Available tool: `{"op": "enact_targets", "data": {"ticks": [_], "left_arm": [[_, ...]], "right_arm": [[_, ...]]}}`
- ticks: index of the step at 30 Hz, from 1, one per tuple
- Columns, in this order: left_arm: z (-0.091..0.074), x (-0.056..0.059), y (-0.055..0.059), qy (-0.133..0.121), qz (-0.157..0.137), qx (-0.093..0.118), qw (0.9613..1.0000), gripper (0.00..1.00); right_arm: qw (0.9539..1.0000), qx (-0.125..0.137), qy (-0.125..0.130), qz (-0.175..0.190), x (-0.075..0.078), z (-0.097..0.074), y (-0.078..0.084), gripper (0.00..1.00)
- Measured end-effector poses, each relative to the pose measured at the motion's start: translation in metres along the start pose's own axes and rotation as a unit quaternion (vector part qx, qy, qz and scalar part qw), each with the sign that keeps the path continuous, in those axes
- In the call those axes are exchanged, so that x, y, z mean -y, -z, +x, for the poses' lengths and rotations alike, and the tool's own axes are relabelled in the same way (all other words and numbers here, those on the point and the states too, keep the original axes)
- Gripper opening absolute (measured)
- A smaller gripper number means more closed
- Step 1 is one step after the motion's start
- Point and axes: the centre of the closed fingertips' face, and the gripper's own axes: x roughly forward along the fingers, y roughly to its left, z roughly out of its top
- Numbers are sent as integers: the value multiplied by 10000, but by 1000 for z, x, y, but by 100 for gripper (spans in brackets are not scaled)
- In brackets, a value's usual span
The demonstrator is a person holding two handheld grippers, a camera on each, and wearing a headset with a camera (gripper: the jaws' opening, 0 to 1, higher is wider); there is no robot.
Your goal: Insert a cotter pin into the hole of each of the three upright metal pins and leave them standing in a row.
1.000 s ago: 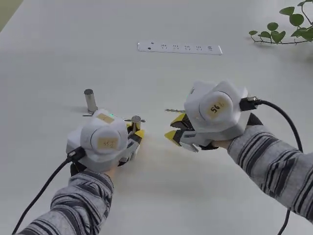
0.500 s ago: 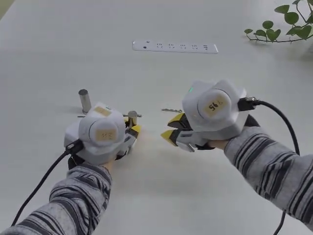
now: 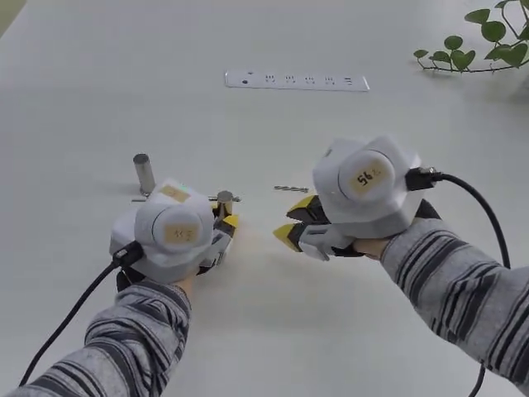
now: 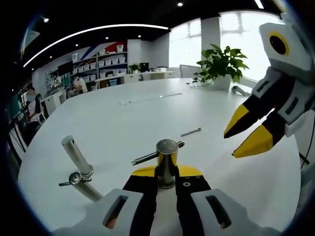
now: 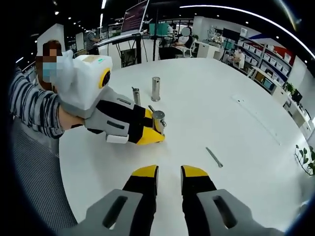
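My left gripper [image 3: 225, 222] is shut on a short upright metal pin [image 4: 166, 160], which stands on the white table [image 3: 248, 314]. A cotter pin [image 4: 147, 157] sticks through its top, also seen from above as a thin cross rod [image 3: 230, 198]. A bare metal pin [image 3: 144, 172] stands to the left. Another metal pin [image 4: 83, 184] carrying a cotter pin [image 4: 71, 180] stands close by it. A loose cotter pin [image 3: 291, 189] lies flat between the grippers. My right gripper [image 3: 291, 223] hovers open to the right of the held pin, nothing between its jaws [image 5: 169, 172].
A white power strip [image 3: 296, 81] lies at the far side of the table. A leafy plant [image 3: 483, 37] reaches in at the far right. Cables trail from both grippers toward the near edge. Striped sleeves cover the near table.
The head camera has shifted a little. Both grippers and the pins keep about the same places.
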Motion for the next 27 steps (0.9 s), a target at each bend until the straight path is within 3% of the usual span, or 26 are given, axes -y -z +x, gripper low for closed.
{"op": "enact_targets", "data": {"ticks": [8, 12, 15, 19, 27], "left_arm": [[-3, 0, 7, -96, -279, -98, 9995, 13], [-10, 1, 5, -84, -262, -107, 9996, 19], [-17, 3, 7, -49, -428, -142, 9990, 21], [-28, 10, 10, 132, -592, -213, 9979, 31], [-58, 7, 6, 46, -510, -70, 9987, 46]], "right_arm": [[9999, 58, 48, 104, 3, -4, -2, 19], [9997, 84, 65, 232, 3, -5, -2, 21], [9993, 139, 46, 333, 2, -7, -5, 21], [9981, 335, -17, 510, 1, -11, -14, 24], [9944, 800, -249, 645, -4, -12, -46, 31]]}}
